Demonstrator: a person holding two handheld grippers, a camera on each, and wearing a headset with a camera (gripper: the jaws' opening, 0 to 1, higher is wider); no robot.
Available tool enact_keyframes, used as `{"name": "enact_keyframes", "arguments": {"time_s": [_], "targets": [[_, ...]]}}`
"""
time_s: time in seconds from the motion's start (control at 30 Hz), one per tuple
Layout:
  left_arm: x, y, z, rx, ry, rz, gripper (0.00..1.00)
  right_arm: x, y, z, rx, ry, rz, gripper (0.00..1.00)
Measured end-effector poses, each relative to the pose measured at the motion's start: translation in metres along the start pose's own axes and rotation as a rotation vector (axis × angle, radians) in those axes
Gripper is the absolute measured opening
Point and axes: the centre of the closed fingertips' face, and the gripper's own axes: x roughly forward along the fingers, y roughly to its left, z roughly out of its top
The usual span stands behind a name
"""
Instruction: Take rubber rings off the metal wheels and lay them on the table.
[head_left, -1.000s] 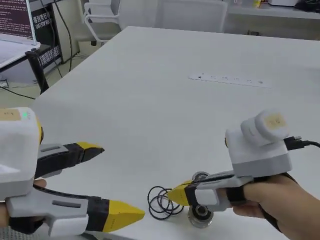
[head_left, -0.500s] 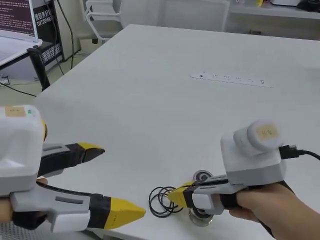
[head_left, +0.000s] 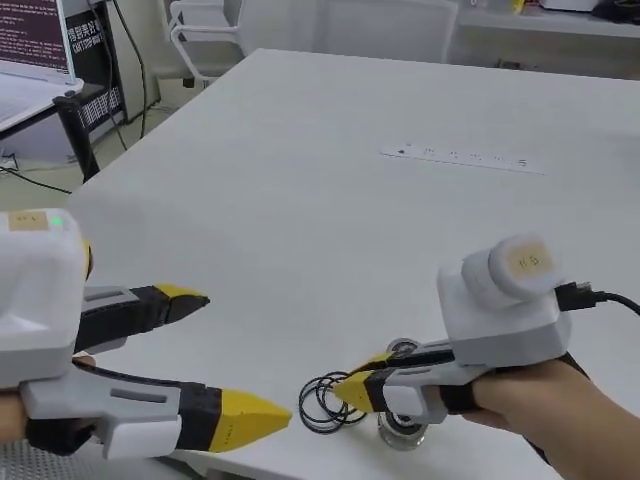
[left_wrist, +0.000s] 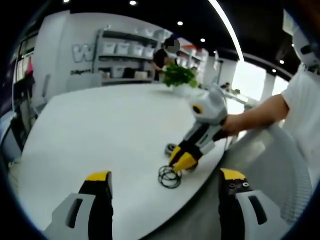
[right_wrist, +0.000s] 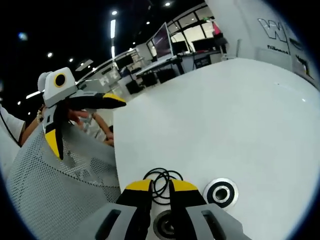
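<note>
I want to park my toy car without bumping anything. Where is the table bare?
Bare: the wide white stretch of the table from the power strip down to the left gripper. Crowded: the near edge, where the rubber rings, two metal wheels and the right gripper bunch together.

The right gripper (head_left: 345, 391) hides most of the near wheel (head_left: 401, 437) and part of the rings (head_left: 320, 407); whether its jaws pinch one is unclear.

Black rubber rings (head_left: 322, 402): thin loops, overlapping in loose pile, flat on white table (head_left: 330, 200) by its near edge. Silvery metal wheel (head_left: 403, 350) just right of pile, lying flat. Second metal wheel (head_left: 400, 434) nearer, partly hidden.
</note>
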Motion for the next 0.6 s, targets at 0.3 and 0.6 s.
{"name": "enact_keyframes", "arguments": {"time_s": [0.3,0.6], "targets": [[0.0,0.0,-0.001,0.005,0.007,0.0,0.89,-0.002,0.017,0.0,-0.127,0.068,0.03,0.22],[0.001,-0.003,0.001,0.046,0.001,-0.011,0.94,-0.015,0.021,0.007,-0.205,0.092,0.004,0.44]]}}
